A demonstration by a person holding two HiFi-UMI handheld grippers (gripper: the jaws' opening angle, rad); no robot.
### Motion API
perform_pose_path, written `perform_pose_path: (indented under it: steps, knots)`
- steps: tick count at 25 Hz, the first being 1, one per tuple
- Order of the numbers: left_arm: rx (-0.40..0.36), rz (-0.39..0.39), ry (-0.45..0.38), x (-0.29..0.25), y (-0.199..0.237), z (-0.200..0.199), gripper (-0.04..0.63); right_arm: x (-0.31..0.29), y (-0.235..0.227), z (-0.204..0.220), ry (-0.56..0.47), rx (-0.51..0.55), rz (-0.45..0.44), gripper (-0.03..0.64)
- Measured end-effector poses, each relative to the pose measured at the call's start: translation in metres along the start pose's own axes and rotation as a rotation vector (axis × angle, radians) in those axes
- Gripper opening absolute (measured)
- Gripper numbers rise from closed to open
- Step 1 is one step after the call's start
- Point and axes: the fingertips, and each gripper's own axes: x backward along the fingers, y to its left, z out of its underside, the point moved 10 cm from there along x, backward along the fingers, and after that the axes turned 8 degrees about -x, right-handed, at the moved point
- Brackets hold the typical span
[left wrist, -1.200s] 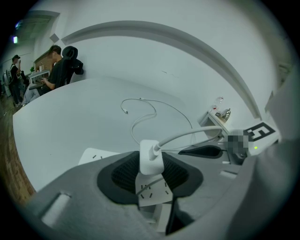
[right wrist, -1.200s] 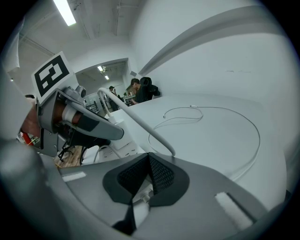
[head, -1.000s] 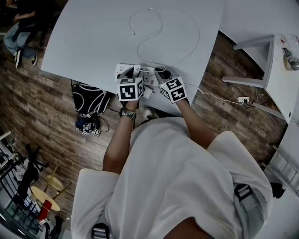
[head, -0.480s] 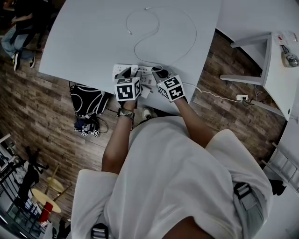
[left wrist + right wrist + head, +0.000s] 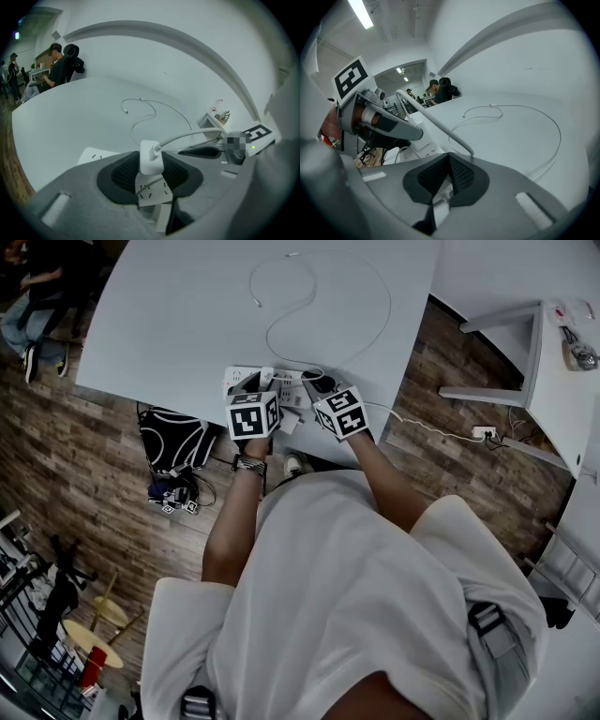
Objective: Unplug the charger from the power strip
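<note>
A white power strip lies at the near edge of the white table. A white charger stands plugged into it, and its thin white cable loops away across the tabletop. My left gripper has its dark pads against both sides of the charger. My right gripper is shut, its tips down on the strip just right of the charger. In the head view the left gripper and the right gripper sit side by side over the strip.
The table edge runs right under both grippers. A dark bag lies on the wooden floor below. A white side table and a floor socket are to the right. People sit beyond the table's far left.
</note>
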Motion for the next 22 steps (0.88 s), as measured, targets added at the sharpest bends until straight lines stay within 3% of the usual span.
perform_pose_path:
  steps: [4,11,13,18,22]
  knots:
    - [-0.038,-0.033,0.008,0.0,-0.004,0.001,0.149,0.0,0.001,0.001,0.002,0.004,0.002,0.002]
    - [-0.194,-0.108,0.044,-0.001,-0.017,-0.005,0.143,0.001,0.001,0.001,-0.002,0.005,0.005,0.002]
    - [-0.181,-0.105,0.044,-0.002,-0.016,-0.004,0.143,0.001,0.0,0.001,-0.002,0.005,0.006,0.002]
    - [-0.028,-0.064,0.018,0.001,-0.006,-0.001,0.144,-0.001,0.001,0.001,0.001,0.008,0.004,0.002]
    - [0.028,-0.046,0.0,0.002,-0.003,0.0,0.146,0.0,0.001,0.001,0.001,0.01,0.002,0.002]
